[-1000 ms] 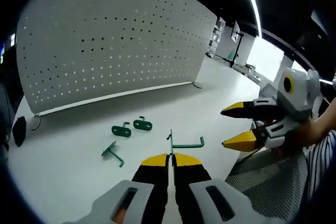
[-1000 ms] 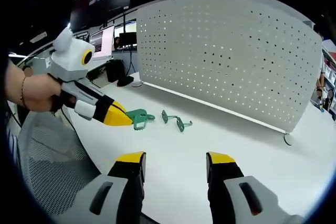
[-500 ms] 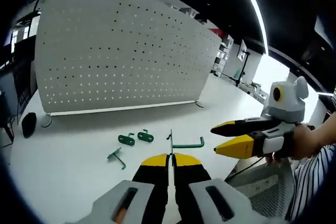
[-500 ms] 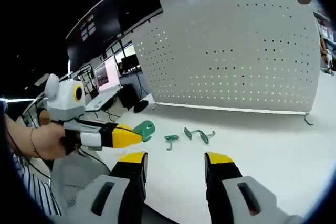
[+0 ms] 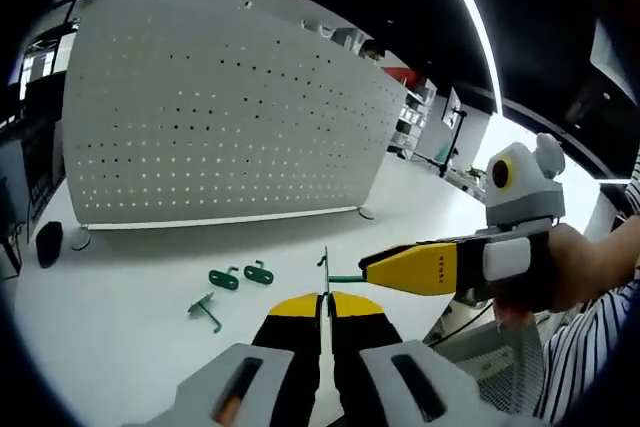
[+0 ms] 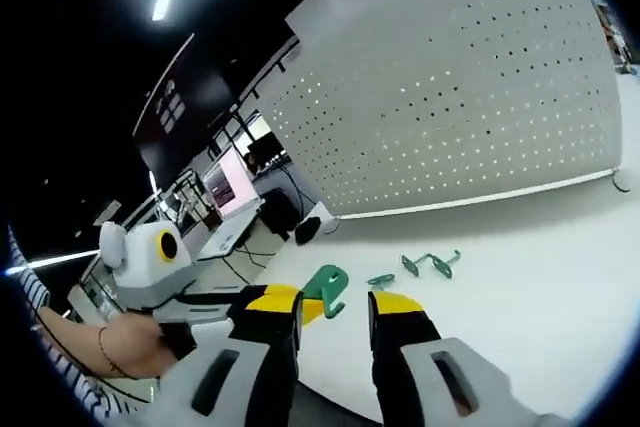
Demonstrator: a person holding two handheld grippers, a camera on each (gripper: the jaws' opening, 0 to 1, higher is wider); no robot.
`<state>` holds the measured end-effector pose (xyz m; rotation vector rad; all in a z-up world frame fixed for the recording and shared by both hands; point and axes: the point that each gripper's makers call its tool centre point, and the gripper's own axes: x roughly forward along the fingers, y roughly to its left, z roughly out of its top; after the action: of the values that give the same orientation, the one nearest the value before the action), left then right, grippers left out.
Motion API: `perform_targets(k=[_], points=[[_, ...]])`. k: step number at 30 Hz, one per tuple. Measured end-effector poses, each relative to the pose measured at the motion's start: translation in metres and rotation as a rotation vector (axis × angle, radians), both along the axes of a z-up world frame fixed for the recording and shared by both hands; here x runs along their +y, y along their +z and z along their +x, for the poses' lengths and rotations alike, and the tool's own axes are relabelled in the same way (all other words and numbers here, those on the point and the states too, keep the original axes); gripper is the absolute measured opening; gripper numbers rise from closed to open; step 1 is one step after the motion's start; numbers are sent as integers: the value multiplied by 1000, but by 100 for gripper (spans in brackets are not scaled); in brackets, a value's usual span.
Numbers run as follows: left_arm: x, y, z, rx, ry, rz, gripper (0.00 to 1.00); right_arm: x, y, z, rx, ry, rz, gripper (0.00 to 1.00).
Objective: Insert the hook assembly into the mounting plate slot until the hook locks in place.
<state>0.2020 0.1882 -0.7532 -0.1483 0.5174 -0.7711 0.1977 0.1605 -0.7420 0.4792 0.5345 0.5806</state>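
— What stood around the white table (image 5: 120,347)?
— A tall white pegboard panel (image 5: 220,117) rose from it on small feet, with a dark ceiling above carrying a long strip light (image 5: 470,17).
— And beyond the panel?
— To one side, in the right gripper view, desks with lit monitors (image 6: 225,172); to the other, in the left gripper view, a bright area with shelving (image 5: 415,122).

You had nothing legible in front of you: the faint dark marking on the side of the right gripper (image 5: 375,269), just ahead of your left gripper's closed jaws, was too small and blurred to read.
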Motion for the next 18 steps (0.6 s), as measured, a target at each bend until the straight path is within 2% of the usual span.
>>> perform_targets(k=[3,8,12,16,18], points=[[-2,3,0,-12,-11,-3,1,3,2,-1,35,-20,84,17],[-4,3,0,-22,-28,-7,1,2,1,0,34,-19,82,8],[-6,4,2,-21,-30,-18,1,1,2,3,57,-31,125,8],[-10,8,3,-34,-46,-27,1,0,3,7,94,-71,215,6],[-12,10,4,-41,-51,-31,1,1,4,7,86,-66,213,4]])
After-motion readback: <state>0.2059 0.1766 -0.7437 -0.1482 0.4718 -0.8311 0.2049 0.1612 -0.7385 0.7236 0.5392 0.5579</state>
